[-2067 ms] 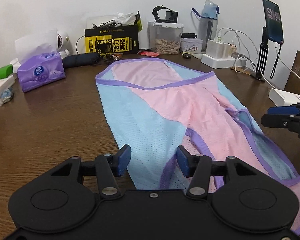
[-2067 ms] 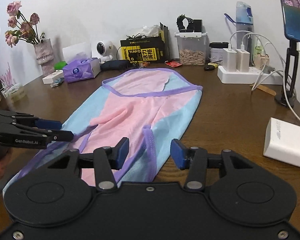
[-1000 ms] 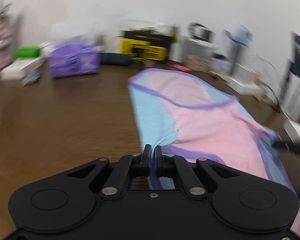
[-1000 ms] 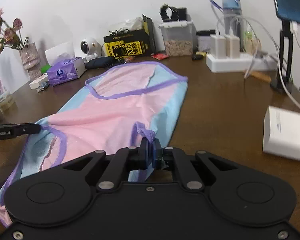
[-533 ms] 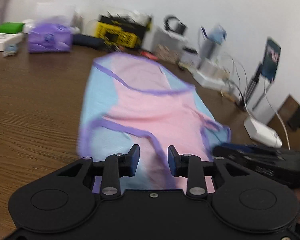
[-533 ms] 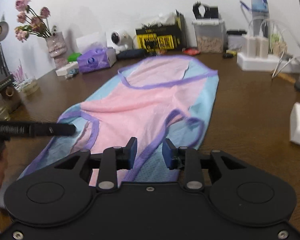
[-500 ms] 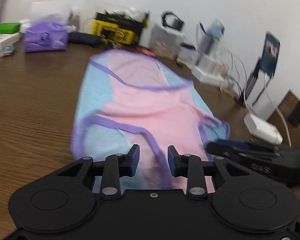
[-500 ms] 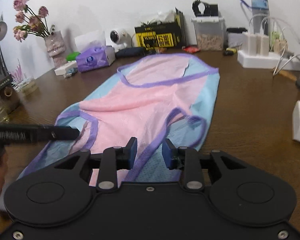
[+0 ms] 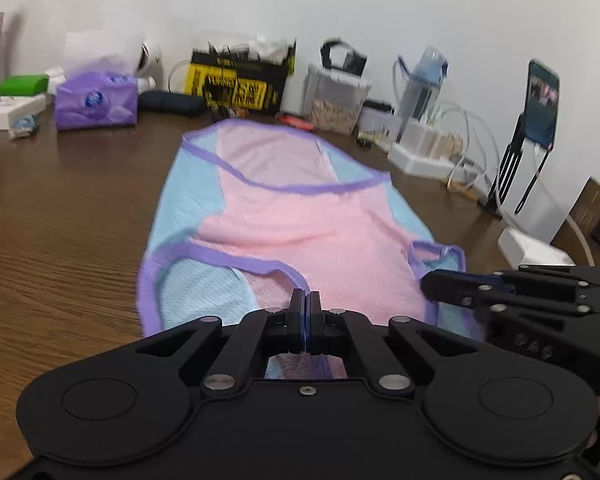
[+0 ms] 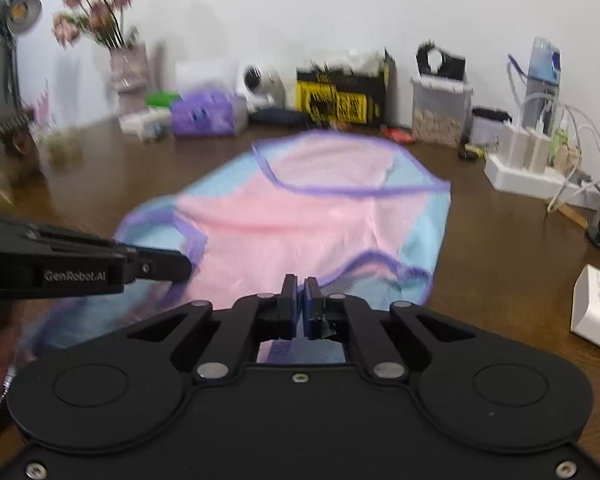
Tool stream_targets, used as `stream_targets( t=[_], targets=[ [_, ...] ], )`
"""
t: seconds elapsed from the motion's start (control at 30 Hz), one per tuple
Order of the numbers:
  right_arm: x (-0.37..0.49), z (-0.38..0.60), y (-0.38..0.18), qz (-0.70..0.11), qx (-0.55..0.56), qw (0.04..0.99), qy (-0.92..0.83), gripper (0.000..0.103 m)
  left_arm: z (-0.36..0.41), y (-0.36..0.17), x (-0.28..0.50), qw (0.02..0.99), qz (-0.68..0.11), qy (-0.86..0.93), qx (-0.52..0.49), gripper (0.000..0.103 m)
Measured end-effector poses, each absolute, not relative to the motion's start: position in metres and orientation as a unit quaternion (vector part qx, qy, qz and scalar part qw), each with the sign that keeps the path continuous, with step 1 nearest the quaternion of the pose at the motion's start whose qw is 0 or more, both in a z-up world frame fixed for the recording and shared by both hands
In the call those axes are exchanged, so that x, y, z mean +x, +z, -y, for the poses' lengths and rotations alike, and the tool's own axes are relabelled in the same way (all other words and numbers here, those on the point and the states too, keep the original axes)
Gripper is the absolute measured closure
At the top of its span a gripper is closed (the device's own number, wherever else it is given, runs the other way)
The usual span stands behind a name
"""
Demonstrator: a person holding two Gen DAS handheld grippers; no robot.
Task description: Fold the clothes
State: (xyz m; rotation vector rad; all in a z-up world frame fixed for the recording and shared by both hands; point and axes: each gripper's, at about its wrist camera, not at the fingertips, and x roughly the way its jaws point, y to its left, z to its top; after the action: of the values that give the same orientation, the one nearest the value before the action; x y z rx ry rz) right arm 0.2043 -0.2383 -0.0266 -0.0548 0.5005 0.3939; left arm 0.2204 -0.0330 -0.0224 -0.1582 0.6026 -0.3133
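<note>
Pink garment (image 9: 300, 220) runs lengthwise toward 12 o'clock; left claw (image 9: 305, 312) and right claw (image 10: 299, 300) each pinch its near edge.

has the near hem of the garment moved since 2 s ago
Yes: the garment near hem now lies doubled back toward the yellow box, both grippers shut on it.
</note>
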Motion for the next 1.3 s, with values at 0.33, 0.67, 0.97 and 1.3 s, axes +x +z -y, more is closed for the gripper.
stream_targets(
  t=[0.33, 0.67, 0.97, 1.3],
  targets=[
    [0.176, 0.236, -0.040, -0.298, -0.063, 0.932, 0.195, 0.077, 0.030, -0.029, 0.192, 0.930, -0.323, -0.170, -0.043, 0.101],
    [0.173, 0.225, -0.048, -0.302, -0.072, 0.928, 0.204, 0.081, 0.021, -0.036, 0.177, 0.928, -0.328, -0.175, -0.026, 0.072],
    [0.146, 0.236, -0.040, -0.321, -0.084, 0.920, 0.207, 0.074, 0.019, -0.034, 0.170, 0.926, -0.328, -0.186, -0.004, 0.072],
    [0.123, 0.252, -0.024, -0.290, -0.073, 0.930, 0.213, 0.057, 0.001, -0.022, 0.145, 0.927, -0.304, -0.218, -0.022, 0.058]
  ],
)
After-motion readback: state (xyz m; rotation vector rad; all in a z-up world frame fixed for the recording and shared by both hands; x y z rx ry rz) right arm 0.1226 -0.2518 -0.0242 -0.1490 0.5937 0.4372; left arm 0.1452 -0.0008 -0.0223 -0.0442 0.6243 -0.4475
